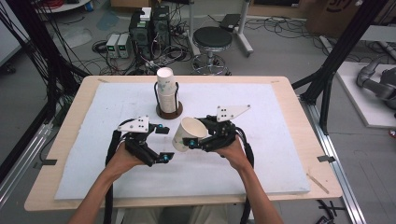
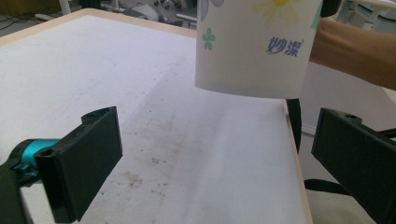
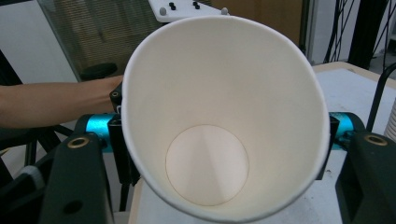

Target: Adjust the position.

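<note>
Right gripper (image 1: 192, 143) clamps paper cup (image 1: 187, 134), tilted.
Left gripper (image 1: 162, 143) jaws wide open, empty, beside cup.

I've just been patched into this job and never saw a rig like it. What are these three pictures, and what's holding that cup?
No robot here: a person holds a two-jaw gripper in each hand. The high view looks down on the table; the other two come from cameras riding on the grippers. The right gripper clamps a paper cup, tilted off the table, its mouth facing that gripper's camera. The left gripper stands open, holding nothing, with the cup just ahead of it. Farther back, a cup stack stands upright in a wire holder.
</note>
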The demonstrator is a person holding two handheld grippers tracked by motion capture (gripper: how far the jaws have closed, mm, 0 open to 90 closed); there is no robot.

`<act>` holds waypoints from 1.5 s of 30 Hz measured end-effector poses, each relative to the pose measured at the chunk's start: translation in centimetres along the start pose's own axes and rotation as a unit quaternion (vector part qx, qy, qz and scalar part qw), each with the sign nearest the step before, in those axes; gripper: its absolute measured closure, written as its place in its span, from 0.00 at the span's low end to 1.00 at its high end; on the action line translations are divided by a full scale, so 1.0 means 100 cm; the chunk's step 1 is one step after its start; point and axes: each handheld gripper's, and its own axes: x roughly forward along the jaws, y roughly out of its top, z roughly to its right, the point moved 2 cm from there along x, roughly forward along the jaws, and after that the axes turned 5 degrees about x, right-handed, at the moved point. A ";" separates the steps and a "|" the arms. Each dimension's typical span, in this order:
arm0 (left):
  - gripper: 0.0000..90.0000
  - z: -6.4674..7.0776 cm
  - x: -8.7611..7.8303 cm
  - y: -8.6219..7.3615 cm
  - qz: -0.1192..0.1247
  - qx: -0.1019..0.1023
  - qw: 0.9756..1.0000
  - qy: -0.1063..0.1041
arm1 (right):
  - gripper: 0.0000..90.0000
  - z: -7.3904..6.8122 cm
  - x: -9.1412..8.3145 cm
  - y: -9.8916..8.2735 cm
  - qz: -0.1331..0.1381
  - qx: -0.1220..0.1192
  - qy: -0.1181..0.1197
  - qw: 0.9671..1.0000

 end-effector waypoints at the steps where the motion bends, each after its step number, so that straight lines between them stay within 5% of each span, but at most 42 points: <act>1: 0.02 0.000 -0.001 0.000 0.003 0.000 1.000 0.003 | 0.36 0.000 0.000 0.000 0.000 -0.001 -0.002 1.000; 5: 0.02 0.001 -0.004 -0.001 -0.005 0.004 1.000 0.012 | 0.36 0.000 -0.001 0.000 -0.001 -0.001 -0.004 1.000; 11: 0.02 -0.002 -0.016 -0.009 -0.013 -0.001 0.998 0.055 | 0.36 0.001 -0.004 0.001 -0.005 -0.004 -0.022 1.000; 19: 0.02 -0.005 -0.034 -0.029 -0.025 -0.008 0.993 0.119 | 0.36 0.002 -0.008 0.001 -0.008 -0.011 -0.059 0.998; 26: 0.02 -0.004 -0.052 -0.050 -0.041 -0.023 0.982 0.182 | 0.36 0.003 -0.012 0.001 -0.013 -0.014 -0.082 0.996; 33: 0.02 -0.008 -0.064 -0.075 -0.057 -0.049 0.966 0.249 | 0.36 0.002 -0.013 0.000 -0.028 -0.021 -0.101 0.994; 35: 0.02 -0.009 -0.066 -0.080 -0.053 -0.058 0.963 0.258 | 0.36 0.002 -0.013 0.000 -0.030 -0.021 -0.104 0.994; 45: 0.02 -0.008 -0.075 -0.085 -0.026 -0.057 0.964 0.258 | 0.36 0.002 -0.016 0.000 -0.037 -0.023 -0.116 0.992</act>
